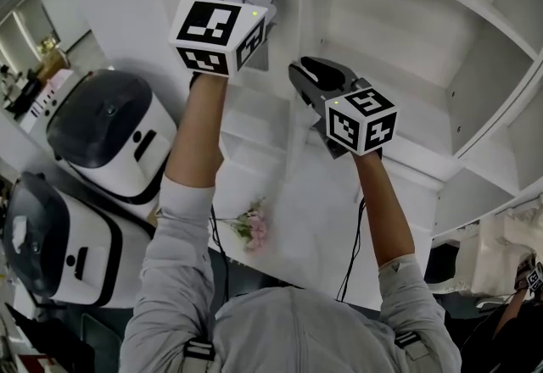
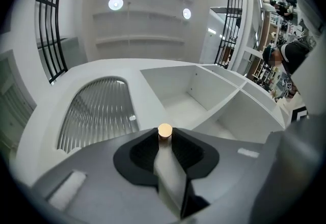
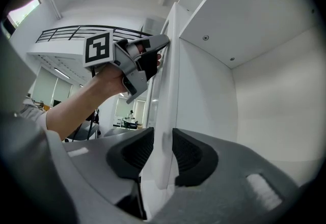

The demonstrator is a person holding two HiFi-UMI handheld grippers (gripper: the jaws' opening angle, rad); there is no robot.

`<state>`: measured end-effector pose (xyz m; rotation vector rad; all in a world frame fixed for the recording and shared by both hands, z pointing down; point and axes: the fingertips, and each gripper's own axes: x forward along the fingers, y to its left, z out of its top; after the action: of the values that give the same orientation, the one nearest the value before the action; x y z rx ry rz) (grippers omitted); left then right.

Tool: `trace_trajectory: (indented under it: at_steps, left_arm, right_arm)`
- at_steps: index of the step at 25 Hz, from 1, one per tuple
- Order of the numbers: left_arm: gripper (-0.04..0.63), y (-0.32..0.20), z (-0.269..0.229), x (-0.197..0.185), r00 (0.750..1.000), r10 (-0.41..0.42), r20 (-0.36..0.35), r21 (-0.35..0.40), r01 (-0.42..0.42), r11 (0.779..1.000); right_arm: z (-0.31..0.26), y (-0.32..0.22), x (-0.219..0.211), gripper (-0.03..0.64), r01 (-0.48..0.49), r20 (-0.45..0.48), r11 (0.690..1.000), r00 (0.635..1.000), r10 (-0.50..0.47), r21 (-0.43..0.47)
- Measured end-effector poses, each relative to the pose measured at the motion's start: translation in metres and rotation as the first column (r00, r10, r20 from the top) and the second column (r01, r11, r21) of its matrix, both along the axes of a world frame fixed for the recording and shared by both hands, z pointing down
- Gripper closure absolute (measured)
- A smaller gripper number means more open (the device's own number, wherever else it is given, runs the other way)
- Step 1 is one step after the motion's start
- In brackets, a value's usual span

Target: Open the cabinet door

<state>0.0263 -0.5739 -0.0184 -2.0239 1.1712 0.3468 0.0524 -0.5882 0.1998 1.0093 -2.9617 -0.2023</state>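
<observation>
Two grippers: both on the same edge of the cabinet door (image 3: pixel 170 55), one farther along it than the other.
Left arm: forearm (image 1: pixel 195 134) bare, grey sleeve pushed back, stretched out to the cabinet; reaches farther than the right arm.
Left gripper (image 2: pixel 164 140): clenched on the door's thin edge, pads against both faces; marker cube faces the head camera.
Knob (image 2: pixel 164 130): small, round, brass-coloured, right at the left gripper's jaw tips, on the door edge.
Right arm: forearm (image 1: pixel 382 193) bare, extended, cable hanging under it.
Right gripper (image 3: pixel 162 141): grasping the door edge, white panel squeezed between the two dark pads; sits on the same edge nearer the person than the left gripper.
Door position: swung out edge-on to the person, standing between the two arms.
Cabinet compartments (image 1: pixel 399 15): right of the door, open-fronted, white walls and shelves.
Left side: two white-and-black machines (image 1: pixel 110 134), well apart from the grippers.
Below: pink flowers (image 1: pixel 254 227) between the arms.
</observation>
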Motion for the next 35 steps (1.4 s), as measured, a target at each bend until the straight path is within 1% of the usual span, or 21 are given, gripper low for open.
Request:
trace_trajectory:
  at_steps: [1, 6, 11, 16, 18, 19, 20, 21, 27, 31, 35]
  left_arm:
    - [0.499, 0.001, 0.000, 0.001, 1.000, 0.003, -0.008, 0.013, -0.003, 1.000]
    - [0.502, 0.004, 0.000, 0.000, 0.998, 0.046, -0.040, 0.066, -0.043, 0.997]
    - [0.504, 0.010, -0.001, -0.003, 0.995, 0.076, -0.060, 0.122, -0.069, 0.990]
    - [0.505, 0.015, 0.000, -0.005, 0.993, 0.102, -0.058, 0.126, -0.094, 0.988]
    - [0.505, 0.017, 0.000, -0.005, 0.991, 0.117, -0.063, 0.128, -0.108, 0.986]
    - [0.504, 0.018, 0.000, -0.006, 0.991, 0.119, -0.060, 0.130, -0.110, 0.985]
    - [0.503, 0.018, 0.000, -0.006, 0.992, 0.118, -0.053, 0.131, -0.111, 0.985]
    - [0.505, 0.019, 0.000, -0.007, 0.992, 0.119, -0.047, 0.131, -0.112, 0.985]
    - [0.503, 0.027, 0.001, -0.012, 0.982, 0.186, -0.032, 0.118, -0.181, 0.976]
    - [0.503, 0.039, 0.004, -0.017, 0.973, 0.232, -0.024, 0.109, -0.228, 0.968]
    - [0.503, 0.051, 0.003, -0.025, 0.960, 0.279, 0.001, 0.092, -0.277, 0.956]
  right_arm:
    - [-0.002, 0.000, 0.001, 0.499, 0.001, 0.000, 1.000, 1.000, -0.001, 0.005]
    - [-0.004, -0.001, 0.002, 0.499, 0.002, -0.010, 1.000, 1.000, -0.002, 0.013]
    - [-0.001, -0.002, 0.001, 0.499, 0.006, -0.004, 1.000, 1.000, -0.006, -0.004]
    - [0.001, -0.001, -0.006, 0.499, 0.001, -0.029, 1.000, 1.000, -0.001, 0.003]
    - [0.000, -0.002, -0.007, 0.505, -0.014, -0.021, 1.000, 1.000, 0.014, 0.001]
    - [0.000, -0.002, -0.008, 0.511, -0.016, -0.011, 1.000, 1.000, 0.016, -0.010]
    - [0.000, -0.002, -0.009, 0.532, -0.016, -0.001, 1.000, 1.000, 0.016, -0.025]
    - [0.001, -0.002, -0.011, 0.531, -0.019, 0.006, 0.999, 1.000, 0.020, -0.036]
    - [0.001, 0.006, -0.017, 0.529, -0.111, 0.030, 0.993, 0.993, 0.113, -0.047]
    - [0.004, 0.020, -0.020, 0.528, -0.177, 0.015, 0.983, 0.984, 0.178, -0.046]
    - [0.003, 0.034, -0.028, 0.528, -0.238, -0.004, 0.970, 0.971, 0.238, -0.049]
